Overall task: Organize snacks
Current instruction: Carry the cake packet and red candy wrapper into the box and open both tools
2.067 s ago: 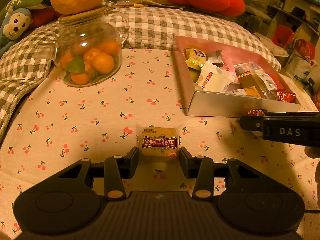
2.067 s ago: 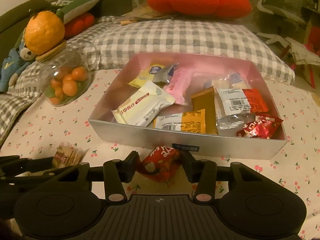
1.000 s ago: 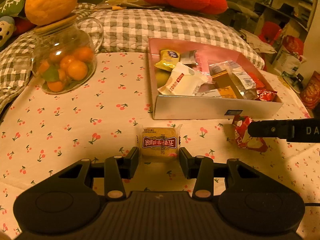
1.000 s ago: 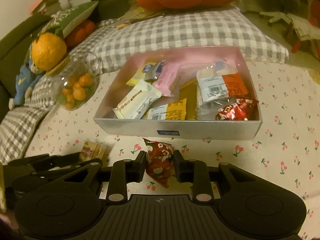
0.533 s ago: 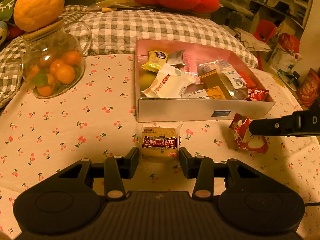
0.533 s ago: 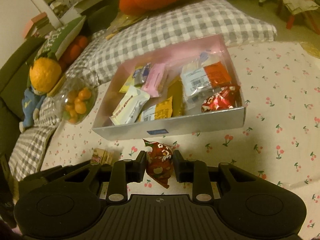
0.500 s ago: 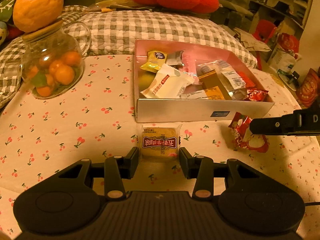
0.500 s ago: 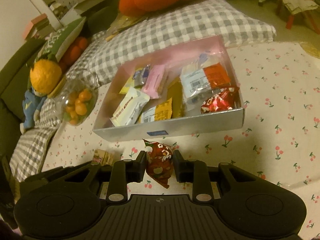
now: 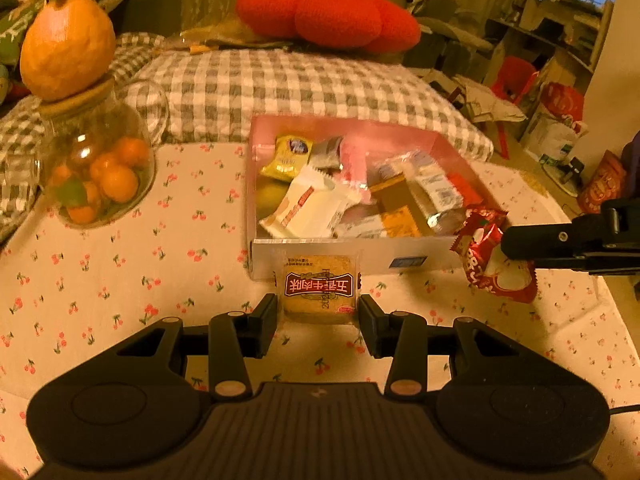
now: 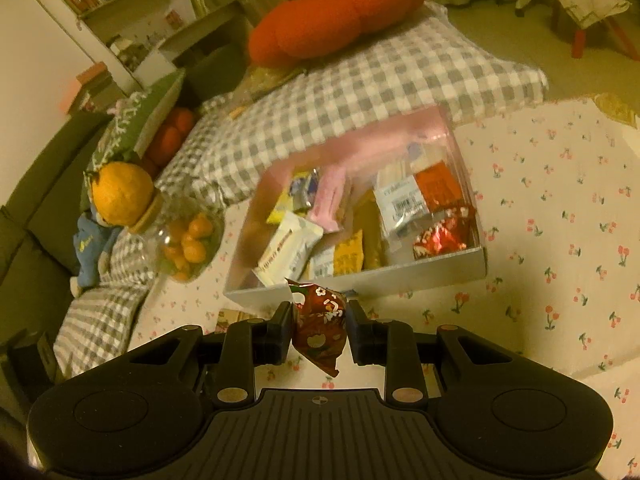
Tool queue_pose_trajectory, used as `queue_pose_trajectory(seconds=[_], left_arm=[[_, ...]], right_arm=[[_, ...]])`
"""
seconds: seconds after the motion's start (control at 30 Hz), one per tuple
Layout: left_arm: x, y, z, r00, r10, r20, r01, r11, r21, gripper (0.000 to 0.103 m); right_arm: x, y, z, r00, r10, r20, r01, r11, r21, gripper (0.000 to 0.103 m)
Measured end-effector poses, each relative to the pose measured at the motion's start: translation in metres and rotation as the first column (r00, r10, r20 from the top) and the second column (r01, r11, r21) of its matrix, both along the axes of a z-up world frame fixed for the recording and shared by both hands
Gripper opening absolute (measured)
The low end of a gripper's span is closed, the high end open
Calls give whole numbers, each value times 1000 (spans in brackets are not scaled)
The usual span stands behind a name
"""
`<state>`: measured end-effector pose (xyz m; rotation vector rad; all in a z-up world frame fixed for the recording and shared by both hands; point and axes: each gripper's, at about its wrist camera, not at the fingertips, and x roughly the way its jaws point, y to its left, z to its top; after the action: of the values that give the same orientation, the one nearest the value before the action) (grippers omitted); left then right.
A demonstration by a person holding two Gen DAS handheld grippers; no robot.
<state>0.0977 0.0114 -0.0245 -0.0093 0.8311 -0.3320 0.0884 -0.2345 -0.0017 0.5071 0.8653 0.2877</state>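
My left gripper (image 9: 318,311) is shut on a clear-wrapped biscuit cake with a dark red label (image 9: 319,288), held just in front of the snack box's silver front wall (image 9: 368,256). The box (image 10: 404,270) has pink inner walls and holds several wrapped snacks. My right gripper (image 10: 319,320) is shut on a red snack packet with white flowers (image 10: 320,322), lifted above the cloth before the box's front wall. In the left wrist view that same red packet (image 9: 494,264) hangs from the right gripper's black fingers (image 9: 532,242) beside the box's right front corner.
A glass jar of small oranges (image 9: 94,176) with a big orange on its lid (image 9: 66,46) stands left of the box. A checked cushion (image 9: 280,88) and a red pillow (image 9: 328,14) lie behind. The cherry-print cloth (image 9: 120,264) covers the surface.
Both grippers have risen and moved toward the box with their snacks. The right gripper has rolled, so the box now looks tilted in its view.
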Motion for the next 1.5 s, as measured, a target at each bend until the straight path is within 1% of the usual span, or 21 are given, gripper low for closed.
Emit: queue_pose_trajectory(seconds=[0.13,0.3,0.4,0.47,0.67,0.73,0.9,1.2,1.27,1.4,1.43,1.47,1.5], left_arm=[[2,-1,8,1000,16,17,-16,1000,-22,40],[14,-9,17,999,18,30,-17,999,-40,40],[23,-19,20,999,-4,40,5,1000,-28,40],[28,-26,19,999,-20,42,21,1000,-19,40],[49,-52,13,997,-65,38,65,998,9,40],[57,-59,9,998,-60,29,60,998,15,40],[70,-69,0,999,-50,10,50,999,21,40],[89,-76,-14,999,-31,-12,32,998,46,40],[90,-77,-15,1000,-28,-11,29,998,48,42],[88,-78,-14,999,-34,8,33,998,55,49],[88,-79,-13,999,-40,12,39,998,56,51],[87,-80,-12,999,-43,16,42,998,56,57],[84,-79,-10,999,-42,20,40,998,57,63]], right_arm=[[6,-5,3,1000,-15,9,15,1000,15,27],[21,-9,5,1000,-30,7,30,999,15,27],[36,-11,6,999,-42,4,42,999,6,27],[47,-11,9,999,-47,19,47,999,-6,27],[79,-8,13,997,-62,53,64,997,-35,27],[89,-7,10,996,-64,56,66,997,-45,27],[111,-7,-1,997,-77,30,79,995,-54,27],[133,-10,-17,995,-100,13,101,991,-85,28],[136,-11,-19,995,-102,12,103,991,-87,29],[137,-10,-19,996,-86,32,88,993,-82,33],[136,-10,-19,996,-83,28,85,993,-81,43],[136,-9,-18,996,-83,26,85,993,-83,54],[134,-9,-17,996,-82,30,84,993,-87,57]])
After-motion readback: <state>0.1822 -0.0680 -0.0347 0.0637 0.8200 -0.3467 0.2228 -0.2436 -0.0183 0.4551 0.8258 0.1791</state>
